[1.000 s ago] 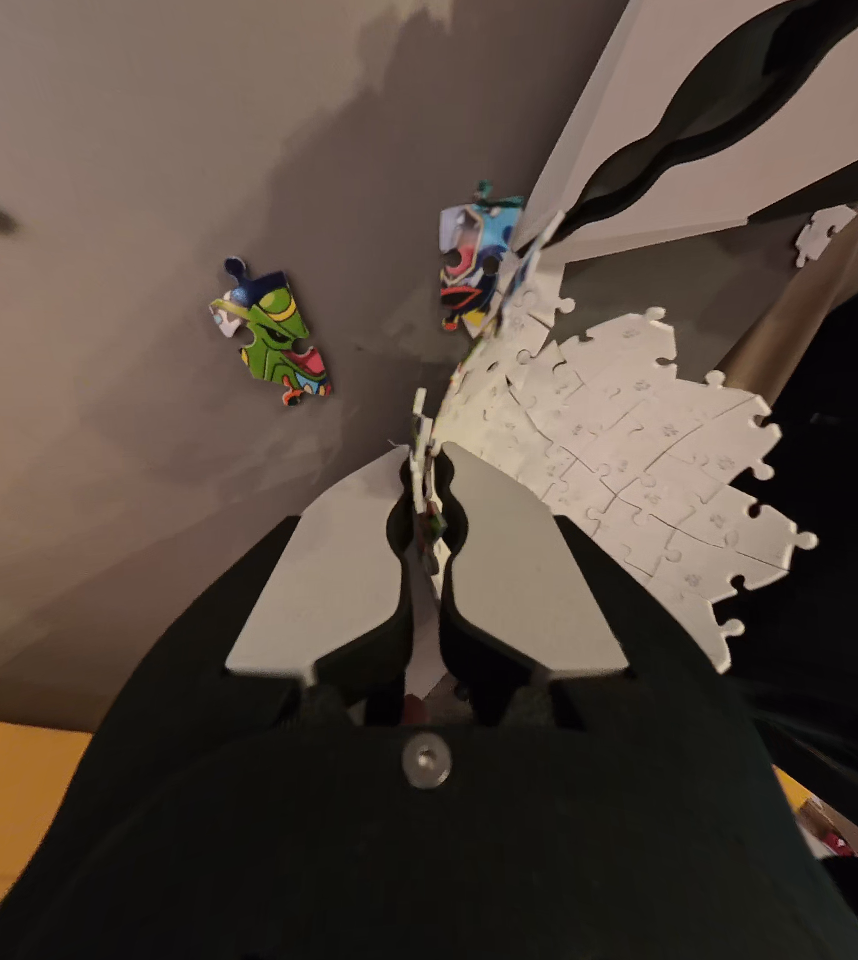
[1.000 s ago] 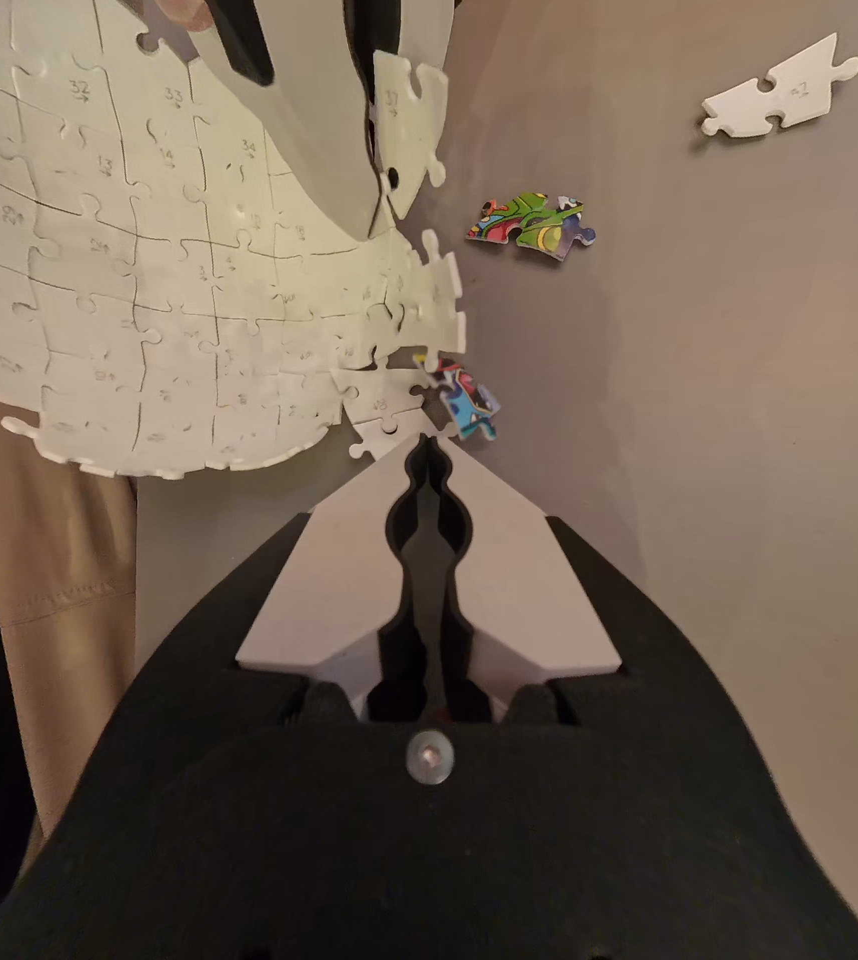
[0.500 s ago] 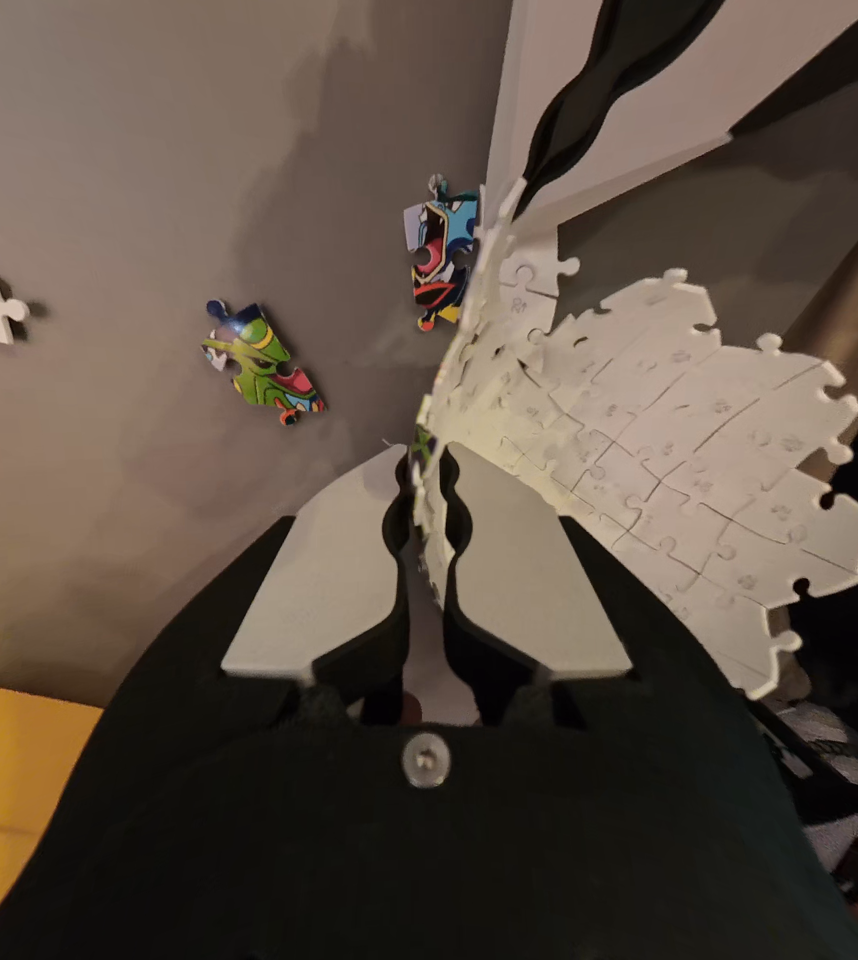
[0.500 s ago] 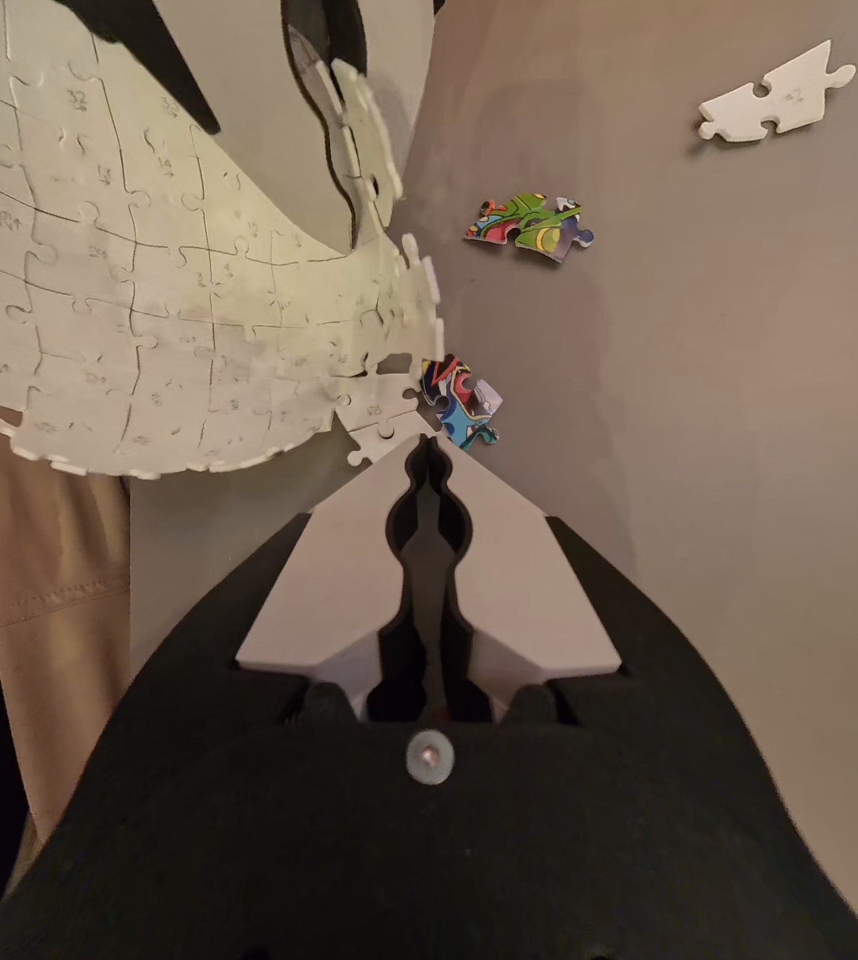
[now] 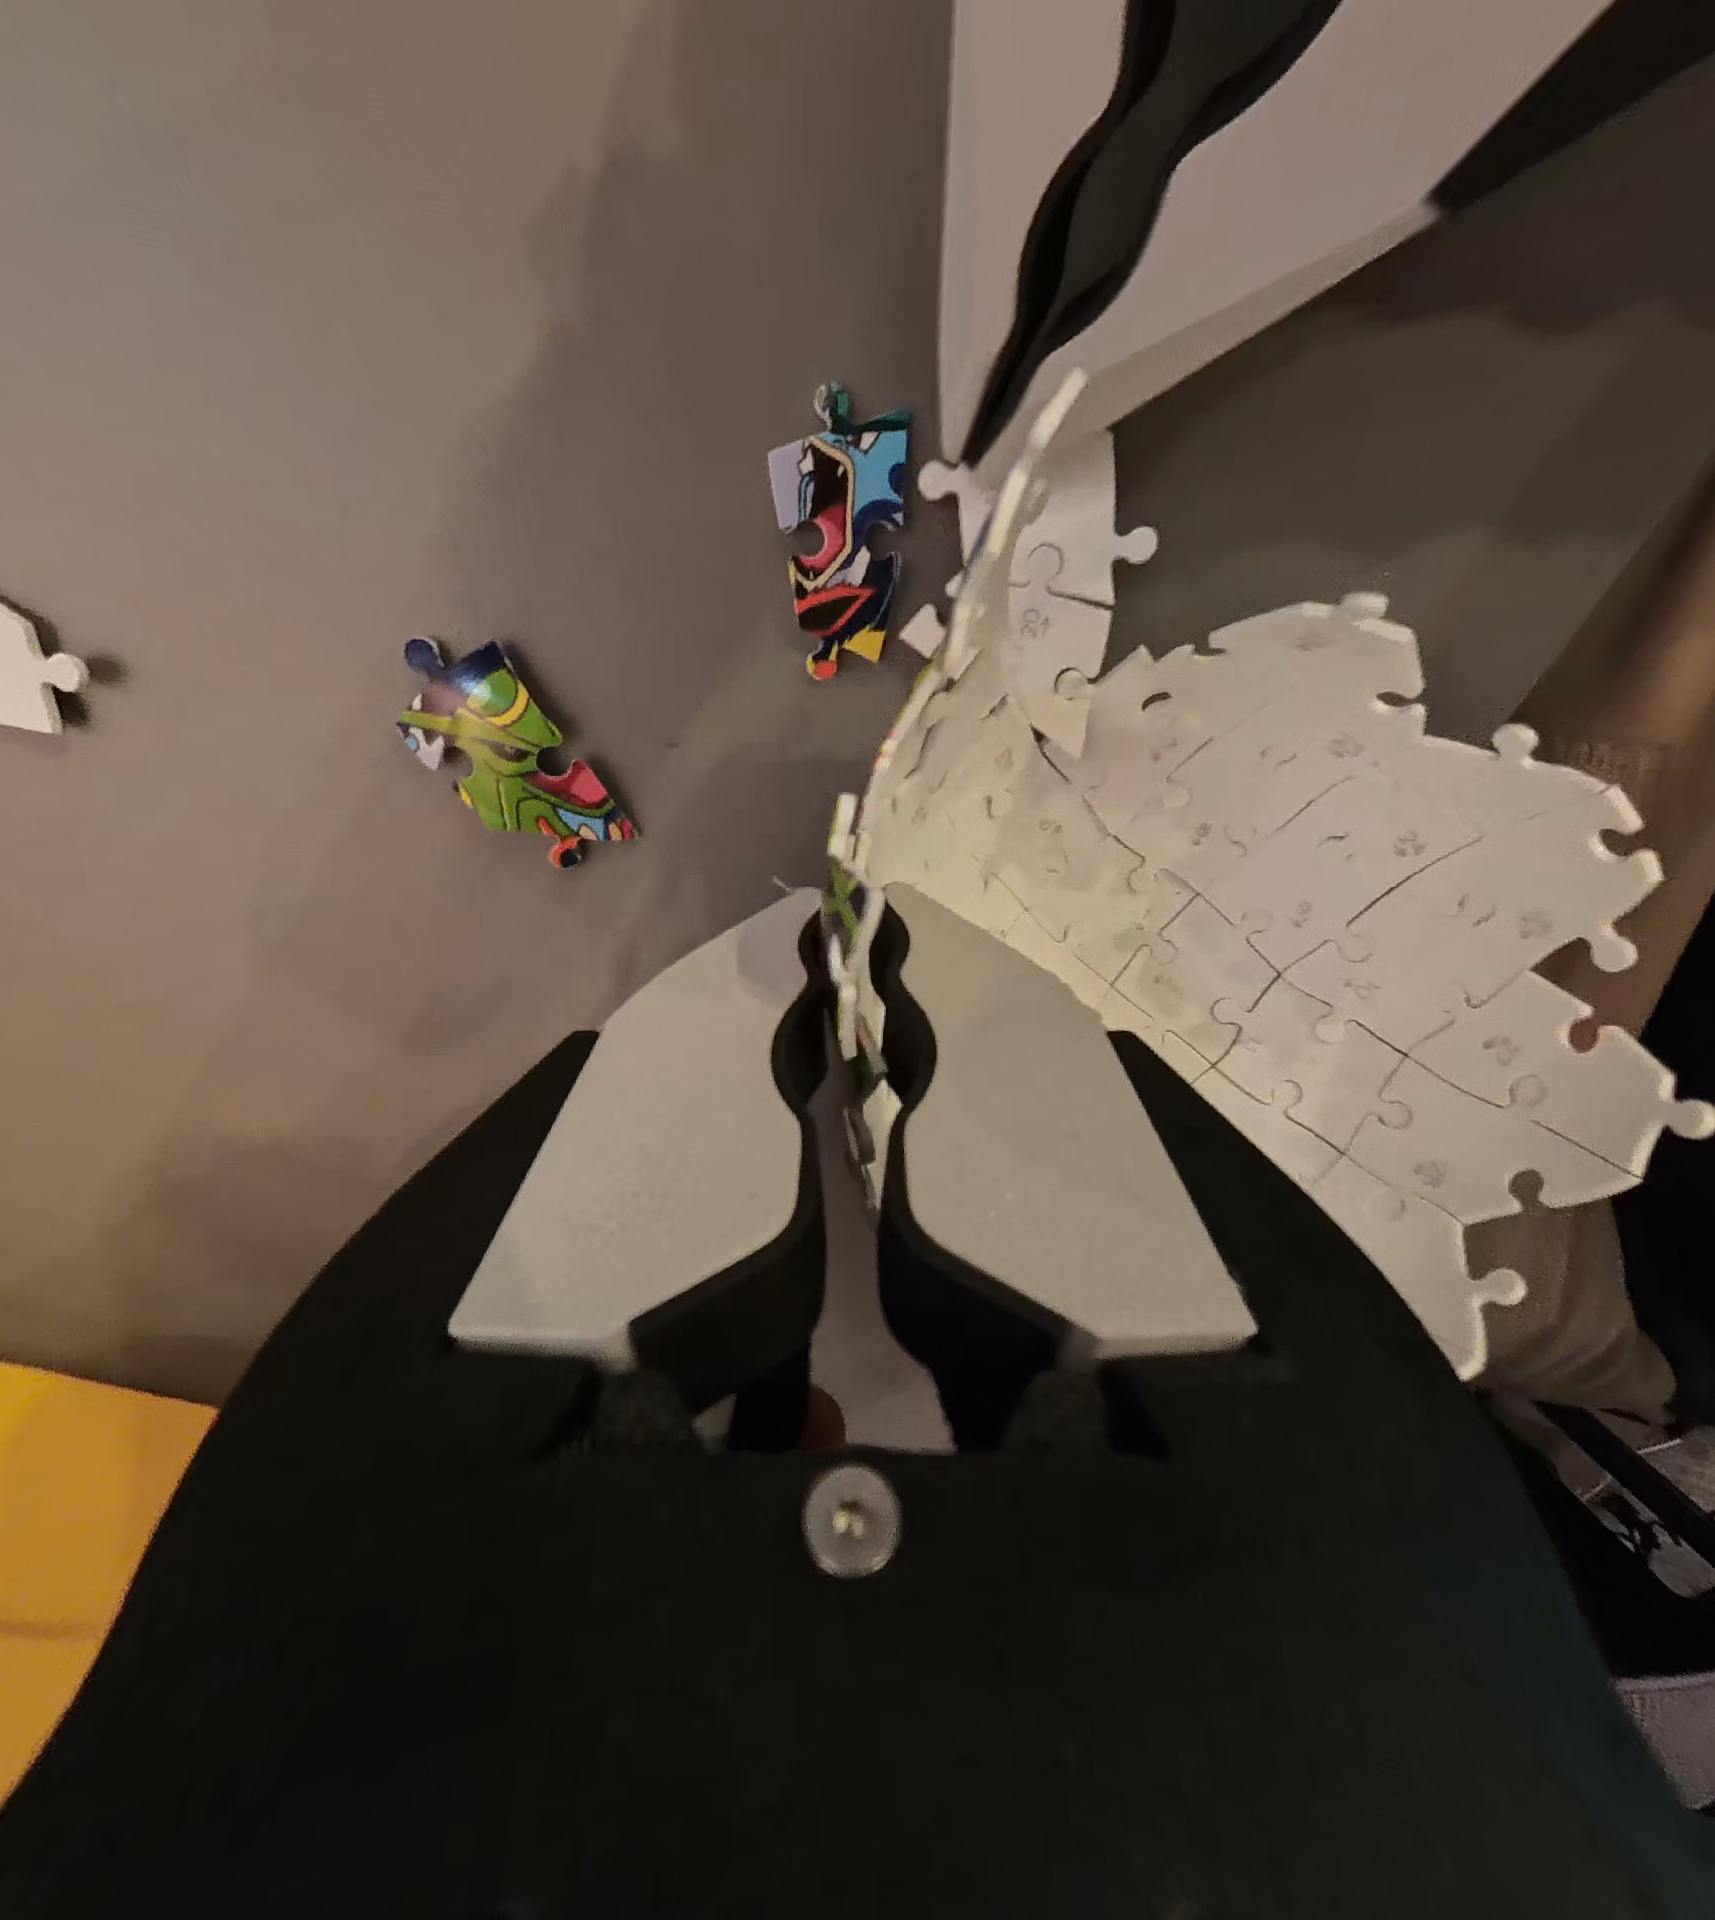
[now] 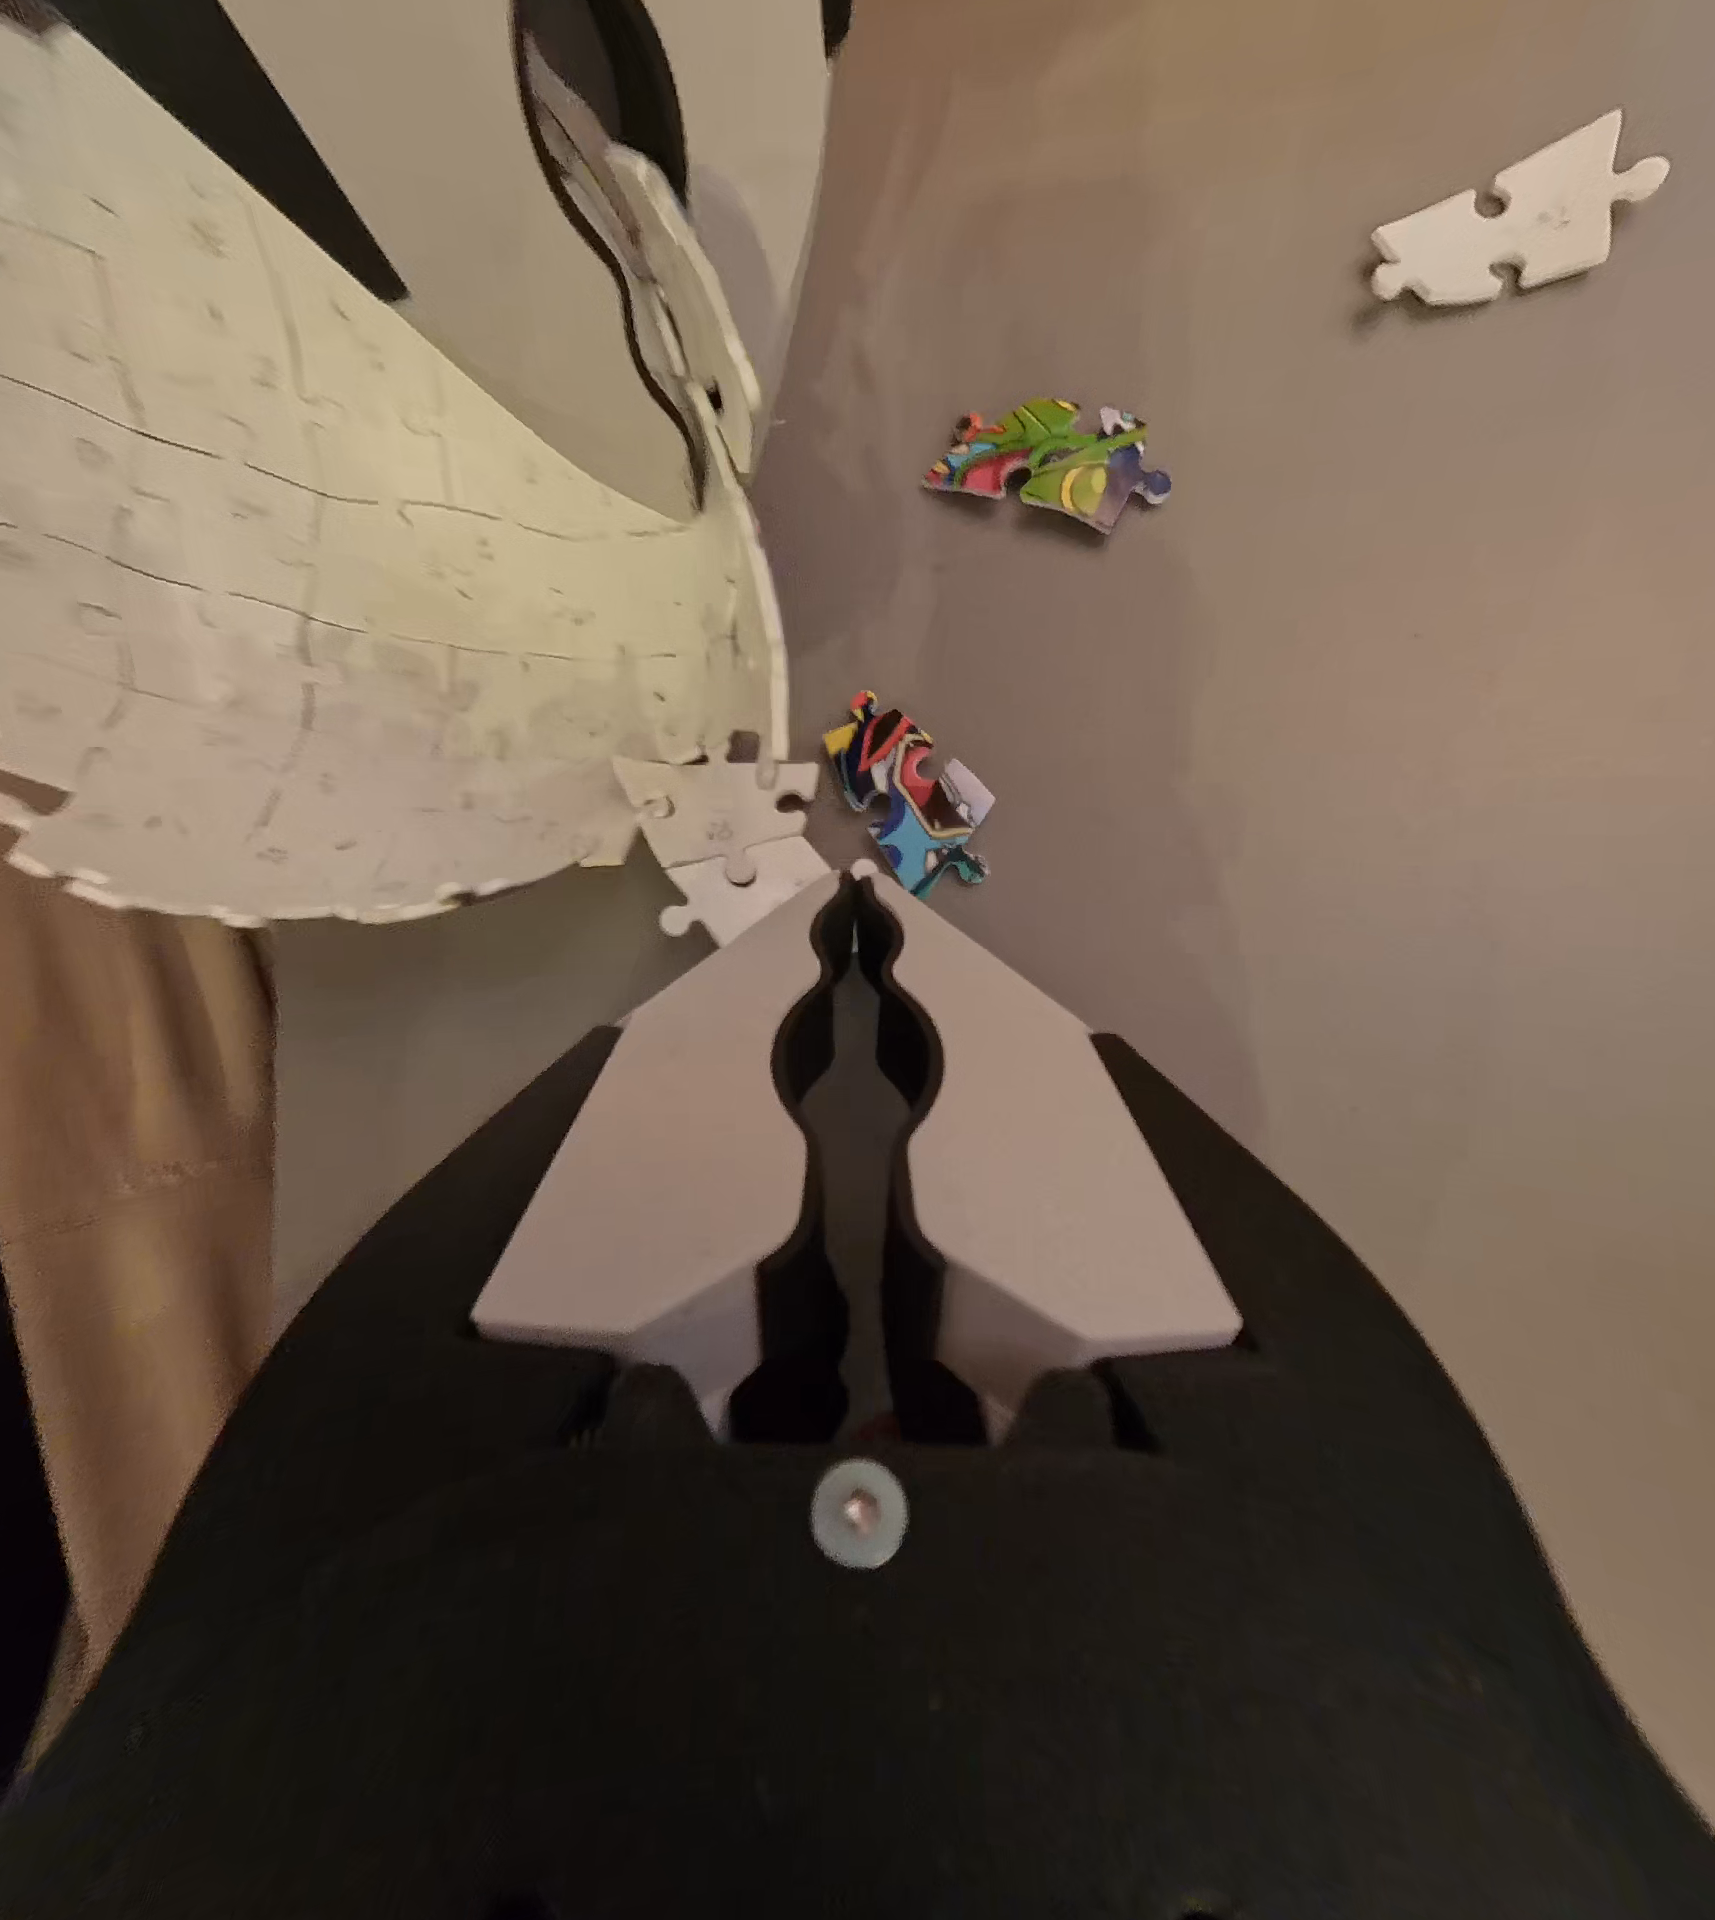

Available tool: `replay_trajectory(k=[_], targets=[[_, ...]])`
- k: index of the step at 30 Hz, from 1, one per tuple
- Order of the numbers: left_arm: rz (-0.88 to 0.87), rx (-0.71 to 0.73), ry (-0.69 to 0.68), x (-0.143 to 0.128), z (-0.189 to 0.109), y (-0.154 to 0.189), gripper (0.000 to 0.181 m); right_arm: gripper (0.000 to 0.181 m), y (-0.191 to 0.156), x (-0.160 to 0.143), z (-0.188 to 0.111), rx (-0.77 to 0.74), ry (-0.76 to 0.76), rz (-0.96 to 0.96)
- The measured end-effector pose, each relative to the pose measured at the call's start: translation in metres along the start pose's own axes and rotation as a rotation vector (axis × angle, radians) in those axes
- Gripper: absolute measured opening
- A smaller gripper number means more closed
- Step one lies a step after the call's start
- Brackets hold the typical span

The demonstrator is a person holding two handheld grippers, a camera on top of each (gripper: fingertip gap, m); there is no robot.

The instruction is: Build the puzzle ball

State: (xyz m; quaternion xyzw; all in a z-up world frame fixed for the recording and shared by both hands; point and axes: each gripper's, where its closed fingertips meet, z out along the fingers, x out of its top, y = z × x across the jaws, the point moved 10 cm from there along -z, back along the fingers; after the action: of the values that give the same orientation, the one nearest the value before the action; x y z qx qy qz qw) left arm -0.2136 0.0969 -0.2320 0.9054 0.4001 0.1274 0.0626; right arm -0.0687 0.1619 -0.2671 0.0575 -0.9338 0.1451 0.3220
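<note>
Above a grey table (image 5: 209, 312), our left gripper (image 5: 858, 935) clamps the edge of the half-built puzzle ball (image 5: 1300, 935), a curved white shell with its printed side hidden. Our right gripper (image 6: 855, 883) pinches a white piece (image 6: 728, 821) at the shell's rim; whether that joint is seated is unclear. Two colourful pieces (image 6: 1050, 468) (image 6: 915, 800) lie face up nearby.
</note>
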Motion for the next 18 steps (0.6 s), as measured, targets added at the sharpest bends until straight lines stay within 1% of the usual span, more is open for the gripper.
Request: replay_trajectory(k=[4,7,11,12,13,16,18], targets=[[0.012,0.001,0.024,-0.003,0.000,0.000,0.006,0.000,-0.004,0.016,-0.021,0.025,0.084,-0.015],[0.026,0.007,0.043,-0.005,0.000,0.000,0.007,0.000,-0.009,0.028,-0.033,0.007,0.152,-0.062],[0.027,0.012,0.041,-0.012,0.003,0.000,0.011,0.000,-0.017,0.043,-0.029,-0.065,0.181,-0.147],[0.024,0.012,0.045,-0.014,0.003,0.000,0.010,0.012,-0.018,0.047,-0.027,-0.074,0.186,-0.163],[0.028,0.007,0.061,-0.016,0.003,0.001,0.009,0.014,-0.020,0.051,-0.025,-0.068,0.187,-0.178],[0.025,0.002,0.120,-0.018,0.000,0.003,0.007,0.015,-0.023,0.061,-0.023,-0.099,0.184,-0.208],[0.024,0.003,0.137,-0.021,0.001,0.002,0.006,0.015,-0.028,0.067,-0.023,-0.077,0.190,-0.224]])
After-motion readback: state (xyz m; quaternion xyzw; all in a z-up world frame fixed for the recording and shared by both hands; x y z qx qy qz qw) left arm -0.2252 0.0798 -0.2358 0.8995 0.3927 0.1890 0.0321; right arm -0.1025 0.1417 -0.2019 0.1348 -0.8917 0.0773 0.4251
